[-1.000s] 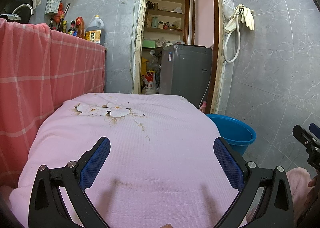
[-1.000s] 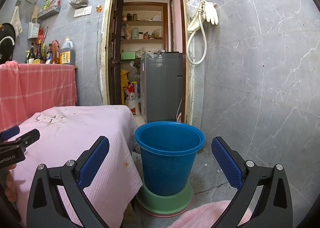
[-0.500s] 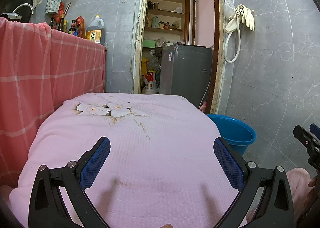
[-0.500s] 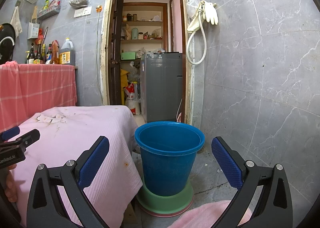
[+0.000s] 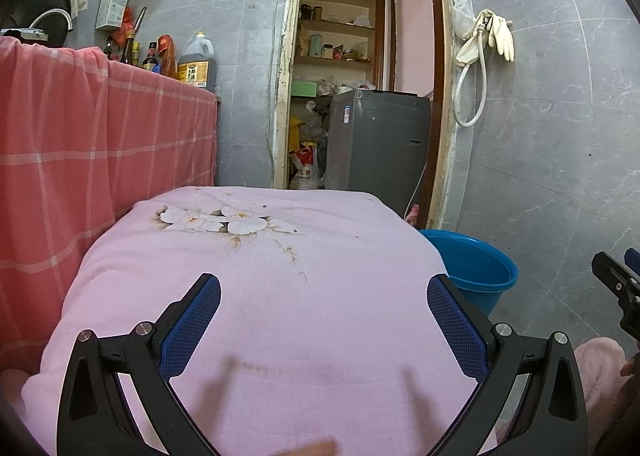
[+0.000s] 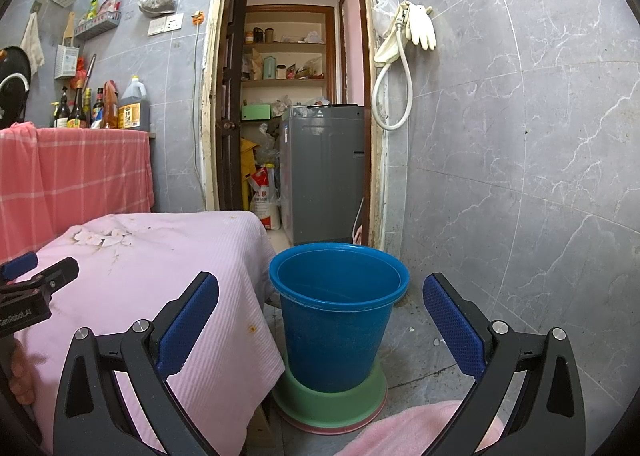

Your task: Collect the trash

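Observation:
A blue plastic bucket [image 6: 338, 316] stands on the floor on a green basin [image 6: 332, 402], just right of a table under a pink flowered cloth [image 5: 256, 276]. The bucket's inside looks bare in the right wrist view; only its rim [image 5: 476, 260] shows past the table edge in the left wrist view. My left gripper [image 5: 320, 320] hovers open over the pink cloth, nothing between its blue pads. My right gripper [image 6: 320, 320] is open, facing the bucket from the front, holding nothing. No loose trash shows on the cloth, only a flower print [image 5: 212, 217] and stains.
A counter draped in red checked cloth [image 5: 80, 127] with bottles [image 5: 196, 65] stands to the left. A doorway behind leads to a grey washing machine [image 6: 324, 171] and cluttered shelves. Grey tiled wall on the right carries a hose and gloves [image 6: 416, 25]. Small crumbs dot the floor [image 6: 424, 332].

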